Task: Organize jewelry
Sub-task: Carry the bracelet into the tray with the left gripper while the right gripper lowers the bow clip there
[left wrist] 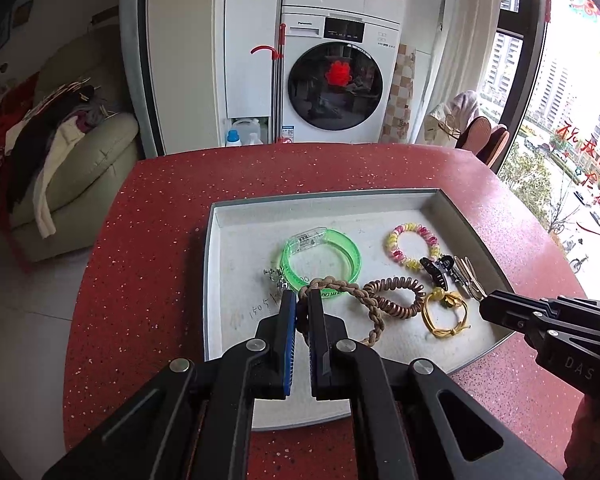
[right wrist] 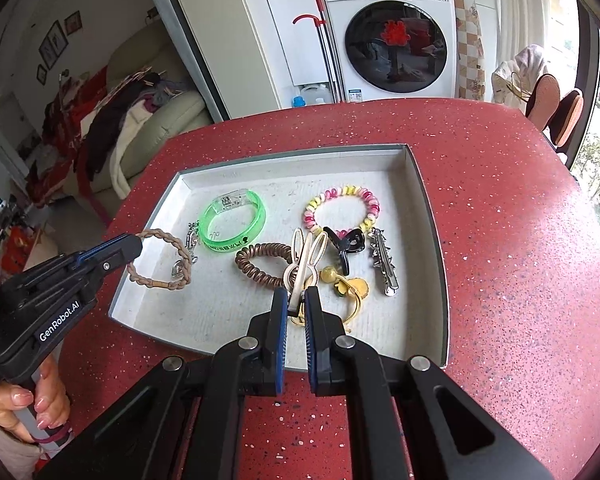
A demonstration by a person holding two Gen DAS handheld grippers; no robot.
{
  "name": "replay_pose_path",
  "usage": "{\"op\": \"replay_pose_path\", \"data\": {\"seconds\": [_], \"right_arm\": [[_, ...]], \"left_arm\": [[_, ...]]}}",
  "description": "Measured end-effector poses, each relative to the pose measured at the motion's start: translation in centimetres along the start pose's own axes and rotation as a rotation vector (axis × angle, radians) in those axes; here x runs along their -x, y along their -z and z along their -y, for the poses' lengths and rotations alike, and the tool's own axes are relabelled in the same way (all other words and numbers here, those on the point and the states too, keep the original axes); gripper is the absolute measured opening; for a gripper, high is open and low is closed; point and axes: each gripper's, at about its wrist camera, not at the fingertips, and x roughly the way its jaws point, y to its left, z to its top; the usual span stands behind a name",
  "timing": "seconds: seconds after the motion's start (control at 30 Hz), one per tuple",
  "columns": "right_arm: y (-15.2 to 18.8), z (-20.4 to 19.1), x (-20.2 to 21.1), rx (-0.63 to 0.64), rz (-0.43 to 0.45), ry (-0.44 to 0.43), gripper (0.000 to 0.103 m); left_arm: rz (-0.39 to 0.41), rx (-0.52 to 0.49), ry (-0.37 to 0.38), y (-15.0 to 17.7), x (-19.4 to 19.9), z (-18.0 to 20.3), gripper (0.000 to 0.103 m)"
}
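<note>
Tray (right wrist: 428,240): grey, on the red speckled desk (right wrist: 500,200); washing machine (right wrist: 396,40) and sofa (left wrist: 100,152) behind.
Left hand-held gripper (left wrist: 303,299): clenched on braided bracelet (right wrist: 160,258), over the tray.
Right hand-held gripper (right wrist: 297,295): grasping rabbit clip (right wrist: 306,258).
Hidden: yellow tie (right wrist: 350,286) partly covered.
Count: two coil ties, one green bangle (right wrist: 236,218).

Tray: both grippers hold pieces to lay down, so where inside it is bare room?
Bare: the tray floor along the far wall behind the green bangle, and the near left corner. Crowded: the right half around the black claw clip.
</note>
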Motion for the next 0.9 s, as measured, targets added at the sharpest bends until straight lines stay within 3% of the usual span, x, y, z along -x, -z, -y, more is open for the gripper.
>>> {"op": "replay_pose_path", "data": {"seconds": [0.9], "right_arm": [[-0.6,0.8,-4.8,-0.012,-0.077,0.028,0.009]], "left_arm": [[-0.111,-0.019,-0.052,1.1,-6.0,0.9,0.024]]}}
